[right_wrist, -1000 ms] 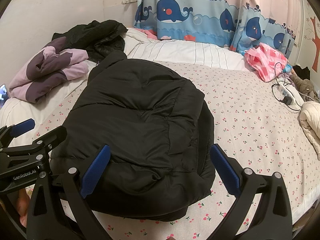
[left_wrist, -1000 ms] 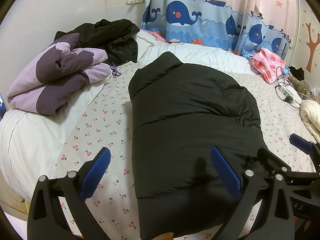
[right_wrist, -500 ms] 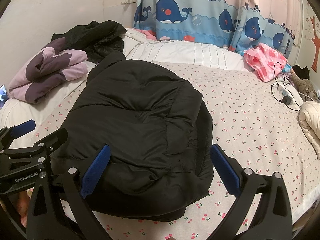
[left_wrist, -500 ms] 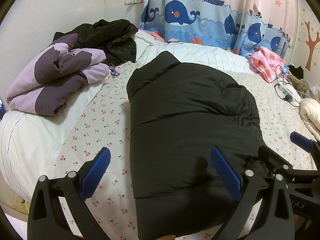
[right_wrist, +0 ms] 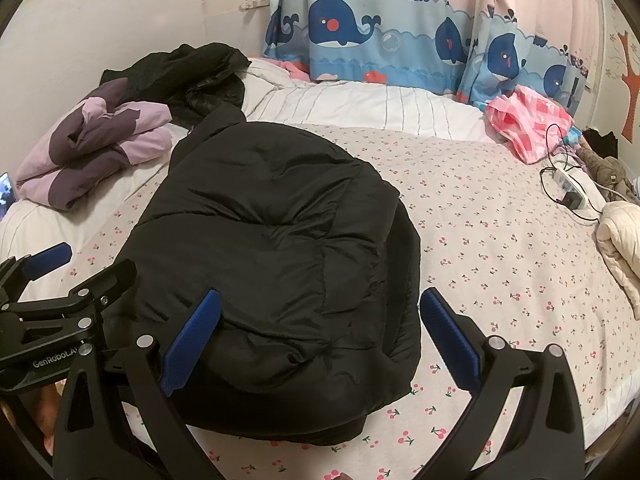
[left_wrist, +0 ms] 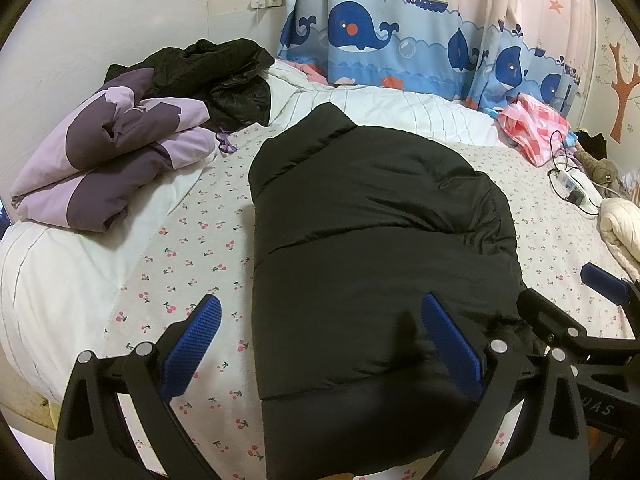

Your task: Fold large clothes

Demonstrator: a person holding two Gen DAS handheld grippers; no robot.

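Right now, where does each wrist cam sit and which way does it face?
Left wrist: above the near bed edge, facing the whale curtain over the black puffer jacket's left part; own left gripper open, right gripper at lower right.
Right wrist: same edge, further right, over the jacket's right part; own gripper open, left gripper at lower left.
Shared: jacket, curtain, purple folded garment, cherry-print sheet.
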